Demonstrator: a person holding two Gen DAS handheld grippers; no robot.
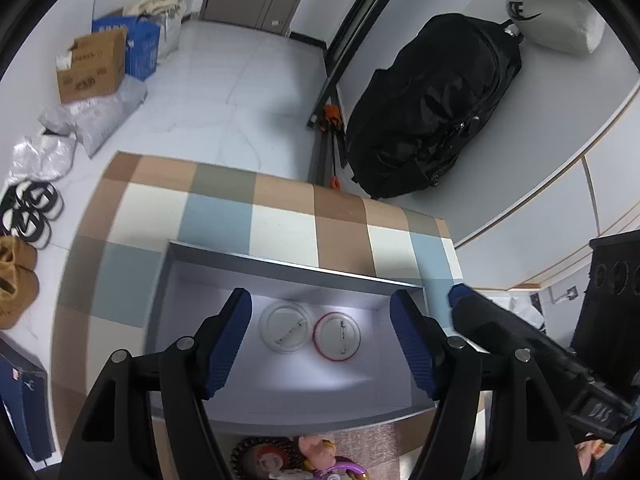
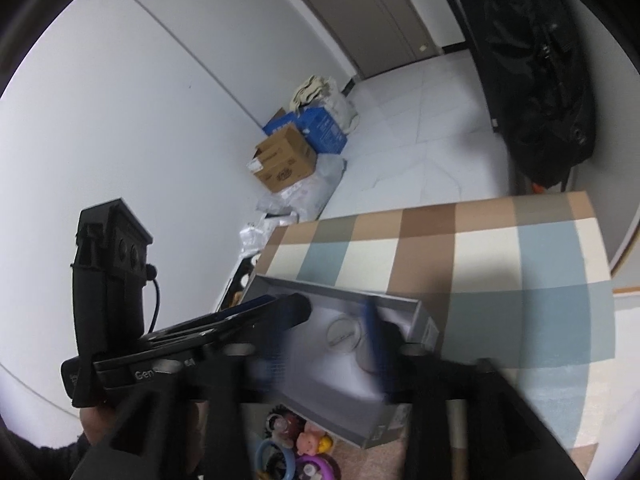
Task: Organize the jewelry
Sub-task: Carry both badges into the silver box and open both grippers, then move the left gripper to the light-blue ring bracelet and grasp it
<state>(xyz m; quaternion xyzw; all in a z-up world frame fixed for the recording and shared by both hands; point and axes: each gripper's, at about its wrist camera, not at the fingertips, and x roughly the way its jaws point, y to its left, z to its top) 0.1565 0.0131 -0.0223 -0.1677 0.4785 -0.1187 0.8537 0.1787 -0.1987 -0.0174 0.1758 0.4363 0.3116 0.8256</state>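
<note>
A grey open box (image 1: 192, 280) sits on the checkered table. Two round badges lie face down in it: a clear-rimmed one (image 1: 285, 328) and a red-rimmed one (image 1: 338, 336), side by side. My left gripper (image 1: 320, 340) hovers above the box, open and empty, its blue pads either side of the badges. My right gripper (image 2: 324, 344) is blurred by motion over the same box (image 2: 400, 304); its jaws stand apart, with one badge (image 2: 344, 334) between them. Loose trinkets (image 1: 304, 460) lie on the table in front of the box, also in the right wrist view (image 2: 300, 444).
The checkered tablecloth (image 1: 280, 208) ends at a far edge. Beyond it are the tiled floor, cardboard boxes (image 1: 92, 64), shoes (image 1: 28, 208) and a black backpack (image 1: 432, 108). The other gripper's body (image 1: 532, 352) crosses the right side of the left wrist view.
</note>
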